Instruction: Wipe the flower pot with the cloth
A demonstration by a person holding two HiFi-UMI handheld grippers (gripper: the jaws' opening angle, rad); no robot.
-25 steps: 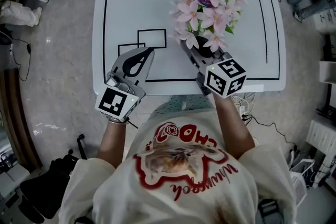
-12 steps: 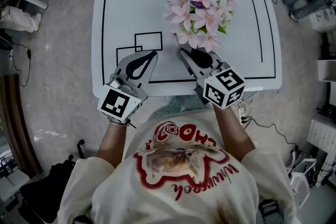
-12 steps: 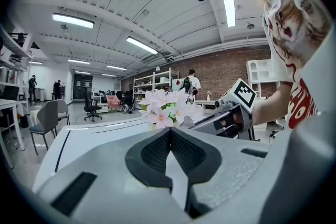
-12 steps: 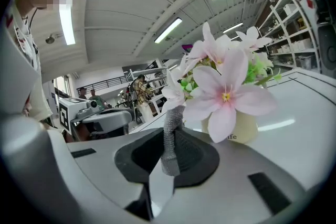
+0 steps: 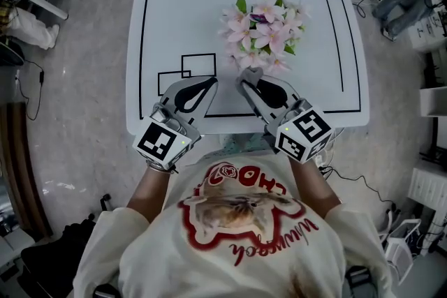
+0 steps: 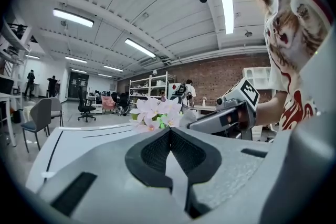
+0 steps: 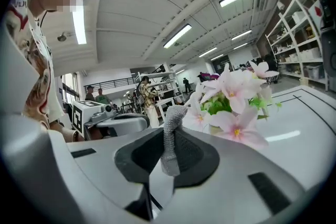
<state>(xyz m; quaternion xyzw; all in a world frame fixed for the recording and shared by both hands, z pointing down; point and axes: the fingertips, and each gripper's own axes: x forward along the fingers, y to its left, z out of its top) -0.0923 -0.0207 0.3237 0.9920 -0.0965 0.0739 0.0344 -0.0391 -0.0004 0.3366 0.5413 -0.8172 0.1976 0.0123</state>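
"Since that's your tool, which way does the cloth (image 7: 170,136) lie?"

"It stands on end in my right tool (image 5: 246,80), pinched between the closed pads. Its long axis runs straight up out of the jaws, and the free tip bends toward the pink flowers (image 5: 262,31). It is just beside the nearest blooms, over the counter's near half. The flower pot under them I cannot make out."

"And the other tool?"

"My left tool (image 5: 211,82) is closed on nothing, alongside the right one near the counter's front edge."

"The surroundings?"

"White counter (image 5: 174,17) with black lines and two overlapping rectangles (image 5: 199,65), on a speckled grey floor (image 5: 77,115). Farther off there's a brick wall (image 6: 215,73), shelves (image 6: 149,86), and strip lights (image 6: 139,47) overhead."
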